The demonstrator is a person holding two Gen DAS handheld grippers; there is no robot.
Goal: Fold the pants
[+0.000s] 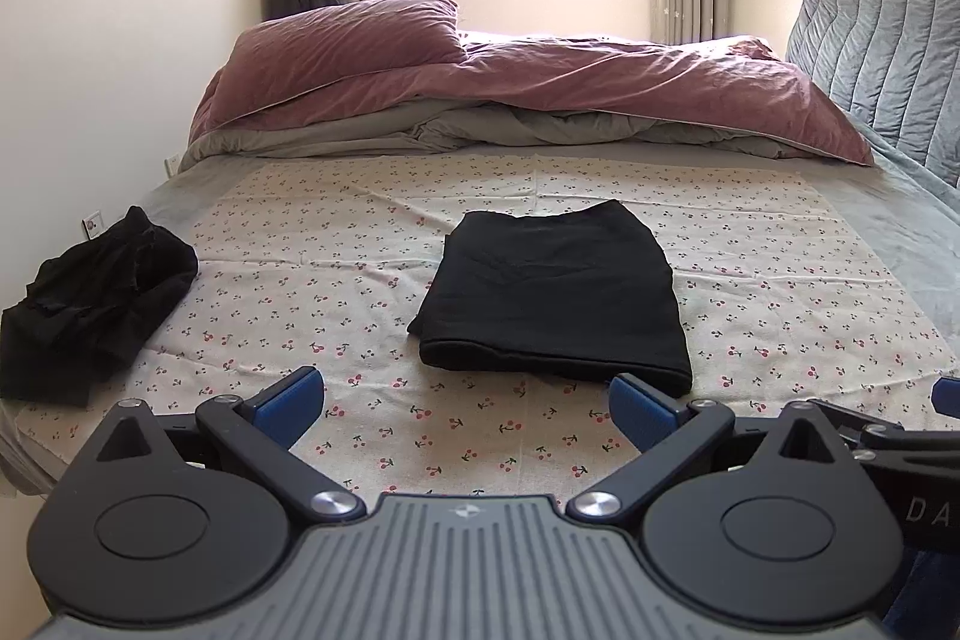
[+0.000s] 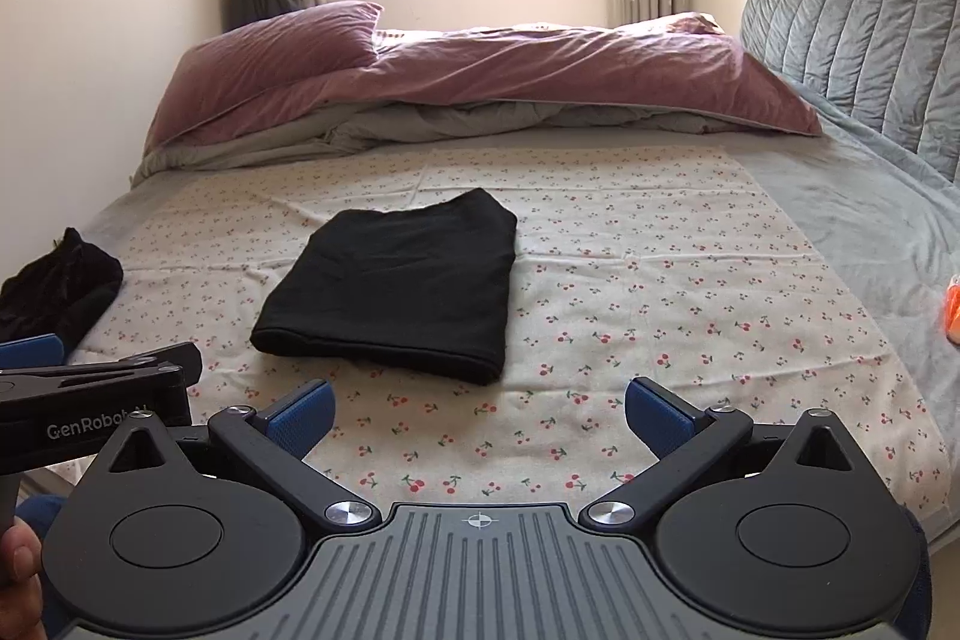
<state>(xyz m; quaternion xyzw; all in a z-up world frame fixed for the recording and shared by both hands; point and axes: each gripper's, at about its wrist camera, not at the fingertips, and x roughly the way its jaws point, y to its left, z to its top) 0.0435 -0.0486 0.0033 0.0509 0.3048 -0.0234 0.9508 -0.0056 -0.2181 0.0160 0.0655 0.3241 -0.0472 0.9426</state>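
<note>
Pants: black pants [image 1: 549, 304] folded into a flat, near-square stack with a thick fold edge facing the grippers; cloth smooth.
Place: middle of the cherry-print sheet [image 1: 360, 244] on the bed, just beyond both grippers, touching neither.
Count: one folded pair; one crumpled black garment [image 1: 90, 304] at the sheet's left edge, well apart.
Left gripper [image 1: 465, 409]: jaws spread wide, empty, above the sheet.
Right gripper [image 2: 477, 412]: jaws spread wide, empty.
Bedding: one mauve pillow [image 2: 270, 52], one mauve duvet [image 2: 540, 70].
</note>
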